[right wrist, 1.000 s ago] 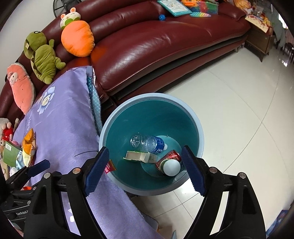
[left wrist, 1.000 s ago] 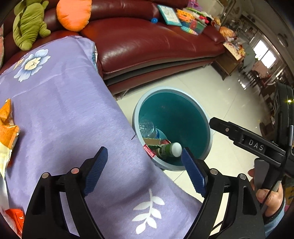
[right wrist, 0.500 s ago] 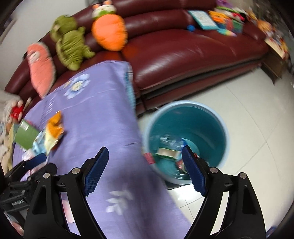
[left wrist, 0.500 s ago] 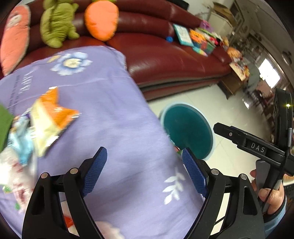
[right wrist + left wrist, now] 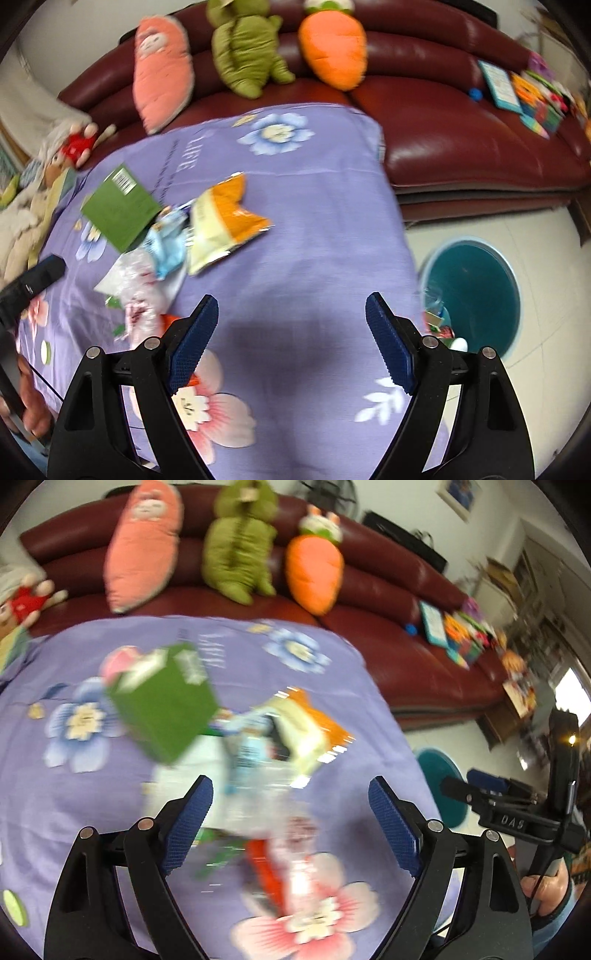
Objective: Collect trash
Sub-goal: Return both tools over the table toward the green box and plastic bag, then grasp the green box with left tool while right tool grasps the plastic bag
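Purple floral cloth (image 5: 314, 206) fills the middle of both views, dark red sofa (image 5: 461, 140) behind it along the top. Teal bin (image 5: 476, 295) stands on the floor at right centre of the right wrist view, some trash already in its bottom.

Remaining trash is a loose pile on the cloth: centre of the left wrist view, left of centre in the right wrist view.

- Green carton (image 5: 118, 208), upper left of the pile. Flat-sided and stiff, probably light if empty. I would take it across its two broad faces; corners may slip.
- Orange and pale snack bag (image 5: 225, 221), upper right of the pile. Thin film, light, slick and crinkly. It looks likely to collapse, so pinch a bunched edge or the sealed end, not the flat.
- Light blue wrapper (image 5: 170, 243), between carton and bag, partly overlapped. Soft; could drag its neighbours along.
- Clear crumpled plastic (image 5: 140, 291), lower left of the pile. Very light and slippery; outline blurred.
- Small red-orange piece (image 5: 266, 864), nearest the left gripper; too blurred to identify.

Left gripper (image 5: 290, 827): jaws spread wide, empty, poised over the pile's near edge.
Right gripper (image 5: 291, 341): jaws wide, empty, only bare cloth between them, pile off to its left.
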Tool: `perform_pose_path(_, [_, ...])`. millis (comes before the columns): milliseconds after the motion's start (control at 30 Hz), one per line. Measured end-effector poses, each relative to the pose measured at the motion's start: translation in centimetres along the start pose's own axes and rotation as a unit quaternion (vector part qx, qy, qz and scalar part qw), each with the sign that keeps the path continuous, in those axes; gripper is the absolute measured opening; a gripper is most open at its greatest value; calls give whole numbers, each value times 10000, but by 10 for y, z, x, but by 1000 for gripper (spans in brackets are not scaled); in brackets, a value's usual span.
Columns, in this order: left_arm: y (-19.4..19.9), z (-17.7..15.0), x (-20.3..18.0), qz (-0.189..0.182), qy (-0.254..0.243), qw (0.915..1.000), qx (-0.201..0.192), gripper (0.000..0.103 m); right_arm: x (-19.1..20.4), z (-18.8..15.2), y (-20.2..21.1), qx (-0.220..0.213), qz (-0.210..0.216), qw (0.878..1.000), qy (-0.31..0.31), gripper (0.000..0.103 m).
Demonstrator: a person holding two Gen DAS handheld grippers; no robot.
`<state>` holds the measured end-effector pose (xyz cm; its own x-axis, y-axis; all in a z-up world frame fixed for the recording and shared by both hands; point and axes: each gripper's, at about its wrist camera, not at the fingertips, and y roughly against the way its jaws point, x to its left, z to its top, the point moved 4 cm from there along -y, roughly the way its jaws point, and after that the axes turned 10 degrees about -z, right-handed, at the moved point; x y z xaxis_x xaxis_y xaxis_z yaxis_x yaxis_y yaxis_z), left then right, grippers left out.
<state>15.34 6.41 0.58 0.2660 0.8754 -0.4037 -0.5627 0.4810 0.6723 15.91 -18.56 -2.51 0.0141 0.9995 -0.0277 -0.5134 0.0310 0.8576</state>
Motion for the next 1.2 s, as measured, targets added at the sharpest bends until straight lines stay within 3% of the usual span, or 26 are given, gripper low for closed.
perform_pose_path(200, [35, -1, 83, 418, 608, 9967, -348, 89, 46, -2, -6, 143, 81, 9990, 408, 78])
perform_pose_path(433, [17, 2, 152, 849, 978, 9914, -176, 89, 68, -2, -26, 382, 72, 9978, 532, 78])
perform_pose_path(800, [-38, 41, 151, 671, 671, 9954, -132, 89, 68, 17, -41, 510, 230, 9980, 286, 78])
perform_pose_path(933, [-58, 52, 150, 737, 549, 9957, -116, 95, 67, 17, -49, 581, 291, 9976, 241, 78])
perform_pose_path(1133, [-82, 57, 148, 419, 681, 9968, -80, 96, 67, 14, -58, 699, 340, 9968, 187, 78])
perform_pose_path(1167, [-84, 56, 144, 366, 605, 9974, -105, 93, 68, 14, -57, 694, 363, 9968, 189, 78])
perform_pose_path(1200, [-84, 55, 141, 362, 540, 9978, -128, 77, 69, 14, -57, 688, 385, 9967, 194, 78])
